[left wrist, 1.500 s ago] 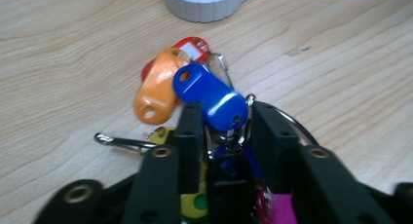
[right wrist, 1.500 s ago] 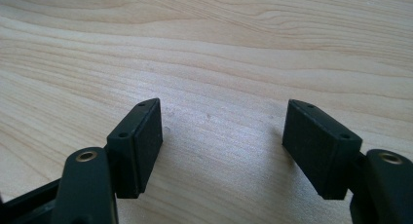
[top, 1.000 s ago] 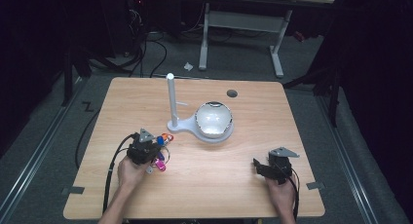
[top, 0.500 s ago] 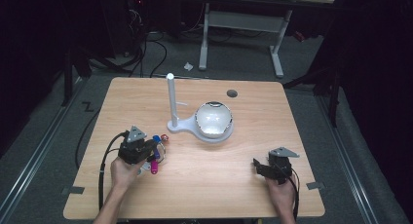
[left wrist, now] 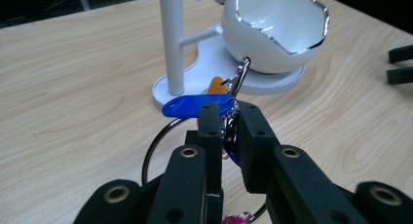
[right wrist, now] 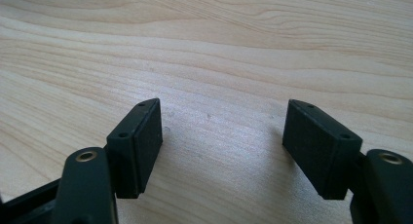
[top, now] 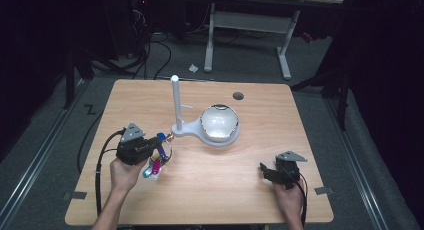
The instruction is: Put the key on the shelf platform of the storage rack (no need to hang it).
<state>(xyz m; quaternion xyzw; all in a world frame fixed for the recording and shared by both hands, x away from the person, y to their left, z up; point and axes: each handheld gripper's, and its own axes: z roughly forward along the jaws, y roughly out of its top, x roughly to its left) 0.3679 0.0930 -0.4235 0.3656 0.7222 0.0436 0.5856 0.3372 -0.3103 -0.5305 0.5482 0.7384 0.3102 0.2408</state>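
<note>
The left gripper (left wrist: 228,118) pinches a bunch of keys on a metal ring with coloured plastic tags (left wrist: 197,106), and its jaws are pressed tight on the metal parts. The bunch is at the front left of the light wooden bench (top: 210,190), just beside the round base of a white plastic stand with an upright post (top: 176,102). A white bowl with a wavy silver rim (top: 219,123) sits on this stand. The right gripper (right wrist: 221,136) is well apart, low over bare wood at the front right, with its jaws spread and nothing between them.
</note>
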